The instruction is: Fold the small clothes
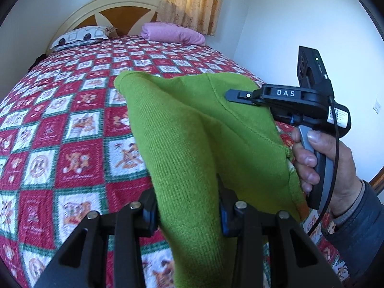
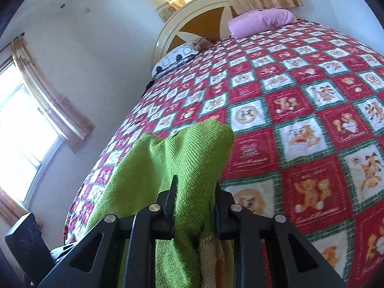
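Observation:
A green knitted garment (image 1: pixel 192 129) hangs in the air above the bed, stretched between both grippers. My left gripper (image 1: pixel 189 213) is shut on one edge of it, the cloth filling the gap between its fingers. My right gripper (image 1: pixel 230 94), seen from the side in the left wrist view, is shut on the garment's other edge. In the right wrist view the garment (image 2: pixel 182 153) bunches up between the right gripper's (image 2: pixel 194 206) fingers and hides their tips. A strip of orange and white knit shows low on the cloth.
The bed (image 1: pixel 60 124) has a red, white and green checked quilt with bear pictures. A pink pillow (image 1: pixel 172 34) and a patterned pillow (image 1: pixel 79 37) lie by the headboard (image 1: pixel 115 7). White walls and curtained windows (image 2: pixel 28 124) stand around the bed.

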Demonstrator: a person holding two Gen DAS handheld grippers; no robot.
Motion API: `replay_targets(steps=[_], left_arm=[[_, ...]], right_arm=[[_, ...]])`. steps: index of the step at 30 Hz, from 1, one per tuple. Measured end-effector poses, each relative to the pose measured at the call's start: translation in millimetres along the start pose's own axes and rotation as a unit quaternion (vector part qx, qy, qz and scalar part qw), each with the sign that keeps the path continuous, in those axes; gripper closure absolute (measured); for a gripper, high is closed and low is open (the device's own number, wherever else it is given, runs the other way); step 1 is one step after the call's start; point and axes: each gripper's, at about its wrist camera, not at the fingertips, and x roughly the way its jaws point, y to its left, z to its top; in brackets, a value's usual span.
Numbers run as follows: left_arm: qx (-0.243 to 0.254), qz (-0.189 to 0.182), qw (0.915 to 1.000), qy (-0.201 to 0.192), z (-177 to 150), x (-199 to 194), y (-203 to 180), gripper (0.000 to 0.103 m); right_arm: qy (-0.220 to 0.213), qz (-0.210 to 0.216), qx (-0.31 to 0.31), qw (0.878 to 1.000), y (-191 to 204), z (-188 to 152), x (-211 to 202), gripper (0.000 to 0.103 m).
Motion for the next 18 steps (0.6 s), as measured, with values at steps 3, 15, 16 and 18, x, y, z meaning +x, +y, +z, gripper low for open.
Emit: replay_targets(steps=[3, 15, 16, 18], left_arm=[[-0.005, 0.003, 1.0000, -0.005, -4.7, -10.6, 7.6, 0.064], [-0.026, 0.026, 0.9988, -0.033, -28.2, -58.8, 37.5, 0.064], [-0.029, 0.029, 0.9986, -0.035, -30.0, -62.9, 40.6, 0.064], [-0.032, 0.034, 0.9981, -0.040, -34.6, -72.0, 46.6, 0.064]], right_arm=[[0.004, 0.008, -0.001, 1.000, 11.0, -5.6, 3.3, 0.080], [0.029, 0.038, -0.029, 0.998, 70.2, -23.9, 22.5, 0.080], [0.030, 0.043, -0.031, 0.998, 75.9, -25.5, 24.1, 0.080], [0.032, 0.052, -0.038, 0.997, 89.3, -29.4, 28.2, 0.080]])
